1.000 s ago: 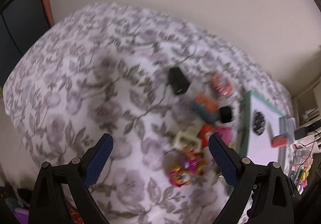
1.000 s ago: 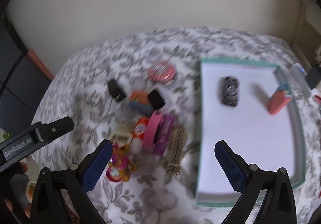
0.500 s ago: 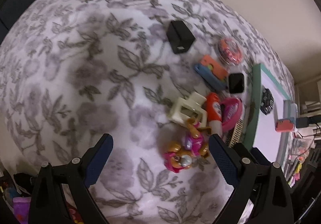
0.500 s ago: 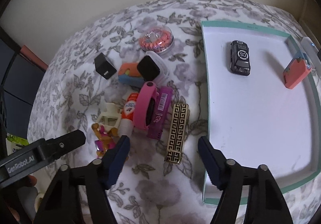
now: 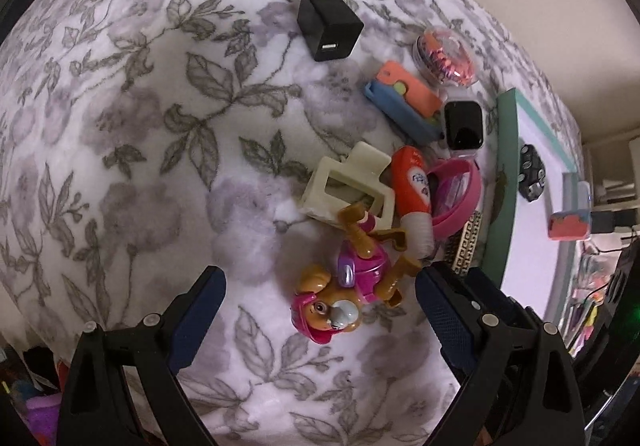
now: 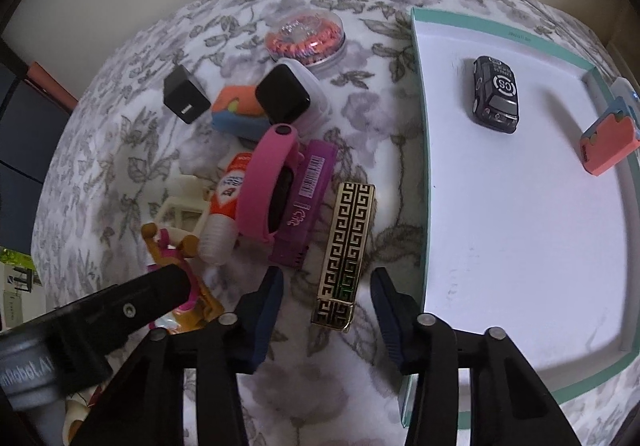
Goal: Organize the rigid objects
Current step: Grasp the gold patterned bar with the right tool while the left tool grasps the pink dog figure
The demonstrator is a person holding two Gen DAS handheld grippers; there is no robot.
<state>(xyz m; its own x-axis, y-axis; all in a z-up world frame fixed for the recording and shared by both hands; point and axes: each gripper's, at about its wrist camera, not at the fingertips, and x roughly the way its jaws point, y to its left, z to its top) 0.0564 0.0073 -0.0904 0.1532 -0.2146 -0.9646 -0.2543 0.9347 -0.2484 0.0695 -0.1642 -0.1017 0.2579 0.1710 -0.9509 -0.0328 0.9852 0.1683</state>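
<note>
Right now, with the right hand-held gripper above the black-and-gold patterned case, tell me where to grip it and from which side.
Grip the gold-patterned case across its narrow width, near the lower end, coming straight down from above. It lies flat on the floral blanket, long and slim, with free blanket along both long edges. The right hand-held gripper already straddles that end; its jaws have just been closing but the pads don't press it yet.

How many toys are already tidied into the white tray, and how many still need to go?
Two are in the white tray: the black toy car and an orange block. The right gripper has just been closing around the gold patterned case, not gripping yet. About nine things, including the puppy toy, wait on the blanket.
</note>
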